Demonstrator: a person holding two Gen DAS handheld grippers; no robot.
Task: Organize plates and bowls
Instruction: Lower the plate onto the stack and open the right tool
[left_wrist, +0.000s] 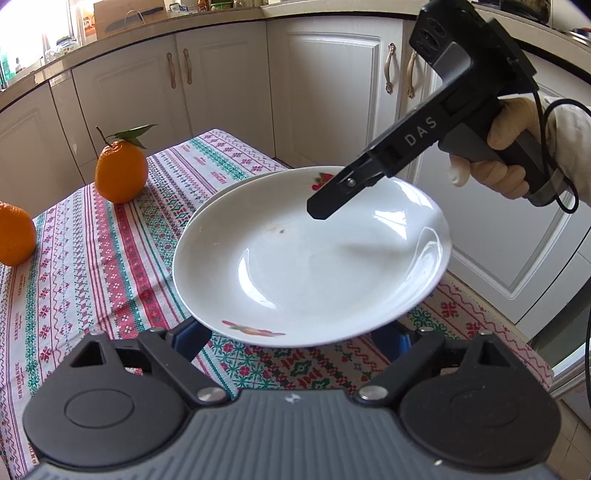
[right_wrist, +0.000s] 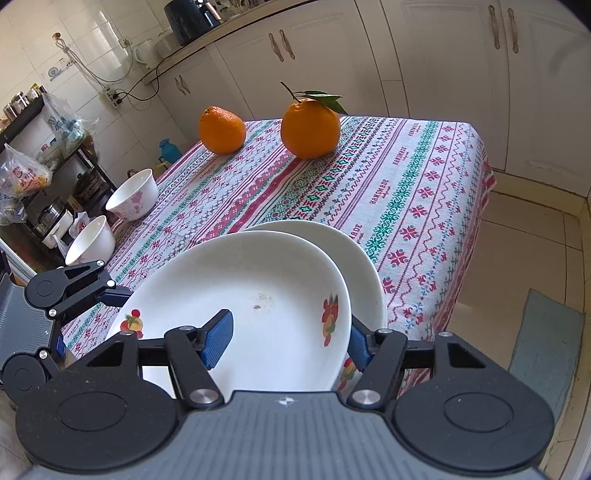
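A white plate (left_wrist: 295, 266) (right_wrist: 240, 288) with fruit prints hangs tilted just above a second white plate (left_wrist: 221, 195) (right_wrist: 354, 251) that lies on the patterned tablecloth (right_wrist: 424, 184). My right gripper (right_wrist: 288, 341) (left_wrist: 321, 206) is shut on the upper plate's rim, one blue pad (right_wrist: 218, 339) inside the dish and the other under it. My left gripper (left_wrist: 291, 334) (right_wrist: 88, 321) is open at the opposite rim, its blue pads (left_wrist: 192, 332) wide apart below the plate's edge. Two white bowls (right_wrist: 133, 195) (right_wrist: 92, 240) stand at the table's left edge.
Two oranges (right_wrist: 221, 129) (right_wrist: 310, 127) sit at the far side of the table. White cabinets (left_wrist: 332, 92) close in behind, and a cluttered shelf (right_wrist: 33, 184) stands to the left. The table edge (right_wrist: 484, 177) drops to a tiled floor with a mat (right_wrist: 546, 343).
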